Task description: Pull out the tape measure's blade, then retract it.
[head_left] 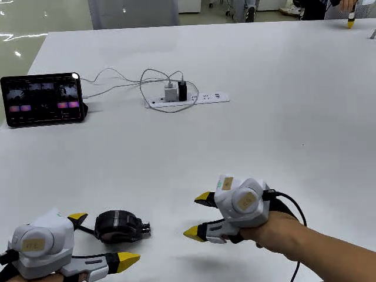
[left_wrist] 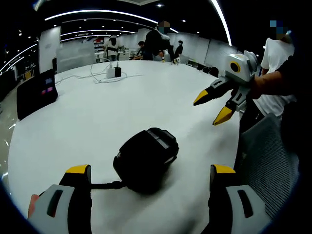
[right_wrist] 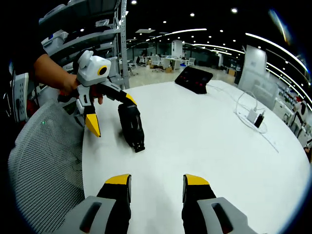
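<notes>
A black tape measure lies on the white table near its front edge, its blade tip pointing right, nothing pulled out. My left gripper stands open just left of it, yellow-tipped jaws on either side of its rear; the left gripper view has the tape measure between and just ahead of the jaws, untouched. My right gripper is open to the right of the tape, jaws pointing at it with a gap between. From the right gripper view the tape measure lies ahead, beside the left gripper.
A tablet stands at the far left. A white power strip with chargers and looped cables lies mid-table. A grey mesh chair sits by the table's edge. People stand at the far end.
</notes>
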The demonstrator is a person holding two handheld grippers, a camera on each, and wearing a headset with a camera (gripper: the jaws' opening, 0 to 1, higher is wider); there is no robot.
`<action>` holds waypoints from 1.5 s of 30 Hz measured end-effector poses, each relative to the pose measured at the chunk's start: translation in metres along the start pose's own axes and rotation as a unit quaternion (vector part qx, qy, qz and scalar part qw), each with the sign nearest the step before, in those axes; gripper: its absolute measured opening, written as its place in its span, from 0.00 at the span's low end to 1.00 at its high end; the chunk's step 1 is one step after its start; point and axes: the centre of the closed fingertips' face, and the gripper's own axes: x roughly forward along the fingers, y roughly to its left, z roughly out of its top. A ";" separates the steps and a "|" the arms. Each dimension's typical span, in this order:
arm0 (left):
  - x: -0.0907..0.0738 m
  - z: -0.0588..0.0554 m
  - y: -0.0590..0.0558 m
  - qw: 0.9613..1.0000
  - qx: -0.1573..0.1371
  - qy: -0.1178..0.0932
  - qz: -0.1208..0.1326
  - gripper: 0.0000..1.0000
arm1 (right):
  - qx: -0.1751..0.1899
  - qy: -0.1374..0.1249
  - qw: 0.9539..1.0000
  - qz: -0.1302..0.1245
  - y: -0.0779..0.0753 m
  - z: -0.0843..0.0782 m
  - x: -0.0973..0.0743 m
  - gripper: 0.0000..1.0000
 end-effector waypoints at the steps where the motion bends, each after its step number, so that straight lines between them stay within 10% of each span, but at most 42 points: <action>1: -0.002 0.000 0.001 1.000 0.001 -0.001 0.001 0.99 | 0.014 -0.003 1.000 -0.004 -0.001 -0.002 -0.004 0.38; 9: -0.017 -0.002 0.003 1.000 0.002 -0.001 -0.014 0.99 | 0.083 -0.011 0.996 -0.034 -0.015 -0.032 -0.041 0.54; 13: -0.026 -0.004 0.007 1.000 0.019 0.004 -0.013 0.99 | 0.044 0.000 0.997 -0.057 -0.022 -0.048 -0.058 0.58; 28: -0.052 -0.022 0.034 0.999 0.030 0.033 0.004 0.99 | 0.081 0.005 0.992 -0.094 -0.045 -0.088 -0.107 0.78; 45: -0.076 -0.040 0.049 0.999 0.016 0.044 0.022 0.99 | 0.087 0.031 0.991 -0.094 -0.044 -0.119 -0.144 0.99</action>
